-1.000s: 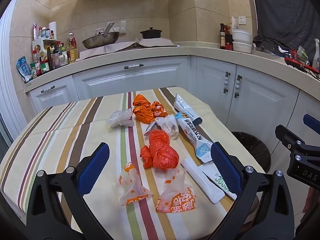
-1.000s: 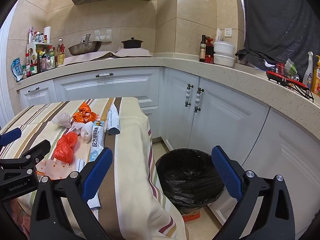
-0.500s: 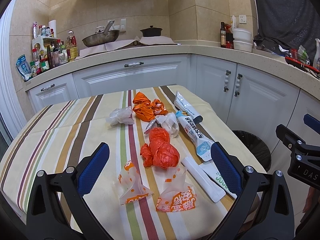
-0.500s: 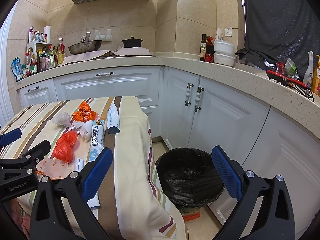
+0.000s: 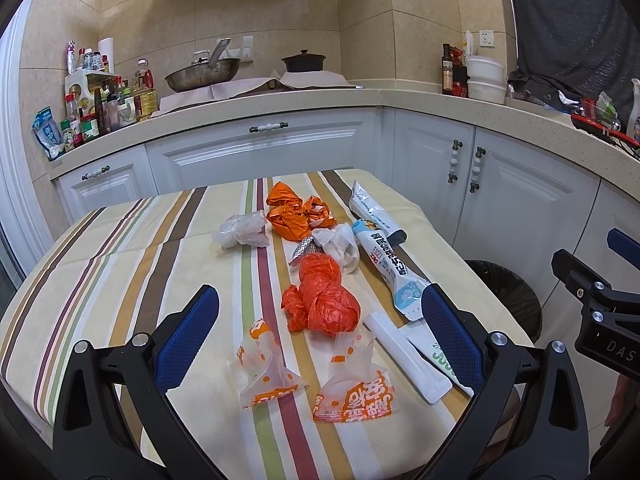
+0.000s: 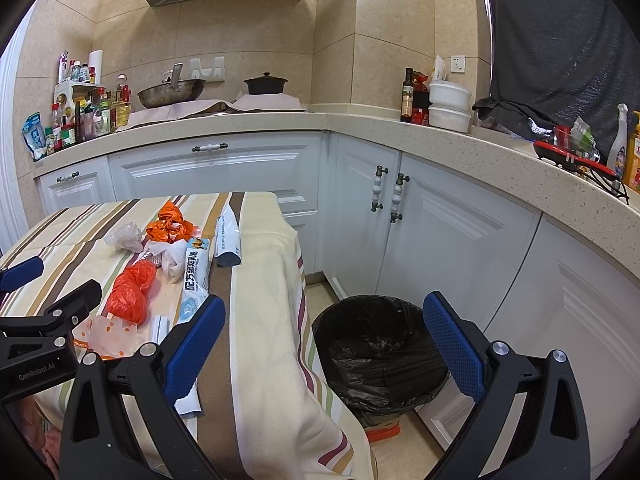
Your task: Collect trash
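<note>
L gripper [image 5: 320, 328] jaws spread wide, nothing held, hovering over the near edge of the table [image 5: 120, 248]. R gripper [image 6: 324, 344] same: wide apart, empty, aimed at the bin [image 6: 380, 344] on the floor off the table's right side.

Nothing looks binned yet, as far as I can see into the bin. All trash on the cloth, L view:
- red bag [image 5: 324, 300], dead ahead at 12, just past the L tips. Roughly round wad, slight long axis 12–6, so prob. no wrist roll needed.
- 2 orange-print wrappers [image 5: 264, 364] [image 5: 356, 384] nearest, under the jaw gap at 6.
- white strip [image 5: 404, 352] + long packet [image 5: 390, 264] at 1–2, long axes running 11–5, touching or nearly touching R pad.
- orange bag [image 5: 296, 216], clear bag [image 5: 242, 232], white wad [image 5: 340, 244] further out, 11–12.

Key relation: trash sits in front of L, not R; from R it's at 9–10. L is nearer, R nearer the bin. Guess: L goes straight fwd/down on wrappers or red bag.
</note>
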{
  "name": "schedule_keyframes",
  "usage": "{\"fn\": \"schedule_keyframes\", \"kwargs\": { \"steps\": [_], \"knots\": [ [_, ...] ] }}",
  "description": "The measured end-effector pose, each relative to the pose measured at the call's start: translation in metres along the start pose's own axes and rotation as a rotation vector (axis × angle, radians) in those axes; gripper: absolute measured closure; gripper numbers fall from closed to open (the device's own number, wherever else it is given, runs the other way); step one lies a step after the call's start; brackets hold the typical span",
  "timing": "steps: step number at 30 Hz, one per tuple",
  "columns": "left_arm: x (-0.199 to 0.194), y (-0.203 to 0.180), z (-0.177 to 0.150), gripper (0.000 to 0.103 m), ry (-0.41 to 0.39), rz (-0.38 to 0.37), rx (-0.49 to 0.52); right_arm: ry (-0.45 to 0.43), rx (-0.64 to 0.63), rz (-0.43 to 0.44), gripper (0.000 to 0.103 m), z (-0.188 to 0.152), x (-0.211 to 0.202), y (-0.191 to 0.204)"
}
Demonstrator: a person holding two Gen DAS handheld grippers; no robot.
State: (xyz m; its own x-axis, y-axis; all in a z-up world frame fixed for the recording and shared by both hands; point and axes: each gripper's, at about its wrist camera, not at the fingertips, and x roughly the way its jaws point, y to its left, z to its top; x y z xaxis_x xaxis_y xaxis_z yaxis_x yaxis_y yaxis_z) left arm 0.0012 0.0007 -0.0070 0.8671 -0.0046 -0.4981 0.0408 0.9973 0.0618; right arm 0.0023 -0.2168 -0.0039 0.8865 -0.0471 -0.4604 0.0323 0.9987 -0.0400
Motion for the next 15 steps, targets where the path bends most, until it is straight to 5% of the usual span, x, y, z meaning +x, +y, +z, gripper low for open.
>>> {"fn": "schedule_keyframes", "kwargs": {
  "steps": [15],
  "knots": [
    [0.001, 0.0035, -0.003, 0.004, 0.003, 0.0, -0.004, 0.002, -0.001, 0.0, 0.007, 0.0007, -0.0004, 0.0]
  ]
}}
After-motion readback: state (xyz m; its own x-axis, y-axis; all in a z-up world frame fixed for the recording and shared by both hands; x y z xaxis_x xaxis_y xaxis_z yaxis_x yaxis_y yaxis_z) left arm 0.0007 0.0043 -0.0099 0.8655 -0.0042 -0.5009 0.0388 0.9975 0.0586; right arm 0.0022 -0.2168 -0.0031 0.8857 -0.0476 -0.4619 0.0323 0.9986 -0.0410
